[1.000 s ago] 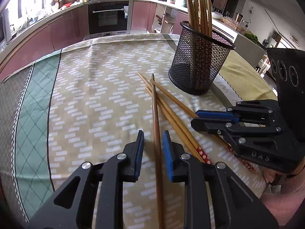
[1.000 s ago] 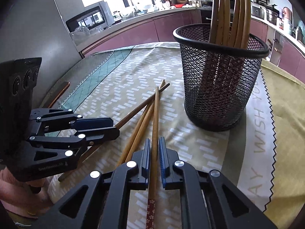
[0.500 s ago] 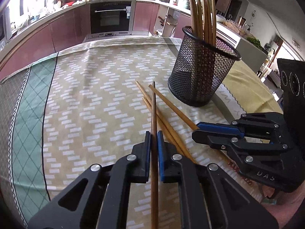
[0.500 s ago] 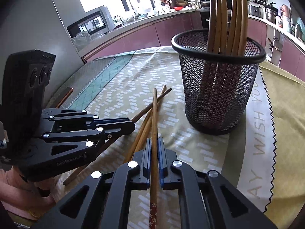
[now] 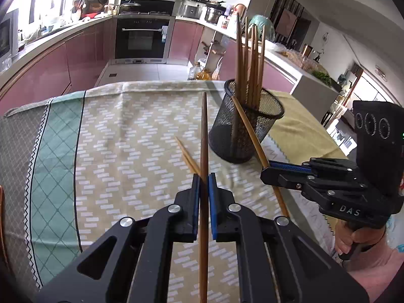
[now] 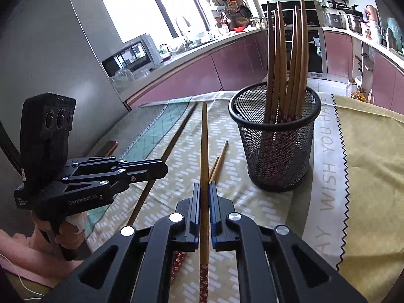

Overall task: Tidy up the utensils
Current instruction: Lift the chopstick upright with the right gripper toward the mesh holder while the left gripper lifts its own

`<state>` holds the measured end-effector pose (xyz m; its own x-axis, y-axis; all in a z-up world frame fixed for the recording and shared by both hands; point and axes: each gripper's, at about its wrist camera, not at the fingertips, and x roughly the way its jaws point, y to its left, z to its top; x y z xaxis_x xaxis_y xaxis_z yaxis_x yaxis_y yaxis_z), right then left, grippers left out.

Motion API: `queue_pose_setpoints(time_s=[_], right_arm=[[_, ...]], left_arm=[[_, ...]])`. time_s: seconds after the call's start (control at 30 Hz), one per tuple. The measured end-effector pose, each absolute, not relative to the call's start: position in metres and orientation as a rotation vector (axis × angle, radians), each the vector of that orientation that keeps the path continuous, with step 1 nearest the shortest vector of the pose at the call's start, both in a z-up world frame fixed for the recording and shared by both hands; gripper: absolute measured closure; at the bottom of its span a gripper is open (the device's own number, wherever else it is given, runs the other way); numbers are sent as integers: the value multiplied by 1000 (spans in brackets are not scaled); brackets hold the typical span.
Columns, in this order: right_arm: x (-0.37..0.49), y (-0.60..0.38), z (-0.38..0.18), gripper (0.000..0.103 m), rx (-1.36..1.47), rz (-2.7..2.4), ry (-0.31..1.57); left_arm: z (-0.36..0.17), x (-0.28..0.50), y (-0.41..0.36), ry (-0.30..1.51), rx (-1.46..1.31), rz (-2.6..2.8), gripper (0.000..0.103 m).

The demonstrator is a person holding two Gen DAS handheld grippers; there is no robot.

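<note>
Black mesh holder: a round black wire-mesh cup [image 5: 248, 123] stands upright on my table, holding a bunch of brown wooden chopsticks [image 5: 250, 58] that lean together, tips up.
Table covering: a beige cloth with white dashes [image 5: 131, 136] and a green diamond band on one side; a yellow cloth [image 6: 371, 151] lies under the far side of the cup.
My left gripper: the black two-finger gripper with blue pads [image 5: 204, 180] has its jaws closed tight on one dark brown wooden chopstick [image 5: 204, 136], which runs straight out between the pads, its tip raised off the cloth.
My right gripper: a matching black gripper [image 6: 204, 190] is clamped shut on a lighter brown chopstick with a red flowered end [image 6: 204, 156]; in the left wrist view this stick slants up in front of the mesh cup.
Loose chopsticks: a pair of light wooden chopsticks [image 6: 219, 161] lies flat on the cloth between the grippers and the cup, just beside the cup's base.
Hands: a hand [image 5: 353, 240] grips the right handle; another hand [image 6: 68, 229] grips the left one.
Surroundings: pink kitchen cabinets [image 5: 45, 68] and a black built-in oven [image 5: 141, 38] stand beyond the table.
</note>
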<state>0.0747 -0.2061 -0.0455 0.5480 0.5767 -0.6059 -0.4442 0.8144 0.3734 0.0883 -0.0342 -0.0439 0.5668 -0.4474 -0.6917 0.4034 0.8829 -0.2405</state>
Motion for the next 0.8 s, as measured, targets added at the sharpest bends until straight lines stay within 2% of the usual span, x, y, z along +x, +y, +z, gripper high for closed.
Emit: queue_pose_setpoints(time_s=[0.8], right_arm=[[64,-244,0,97,273,609,645]], left_arm=[[20,63,-18,687,-124,-601,96]])
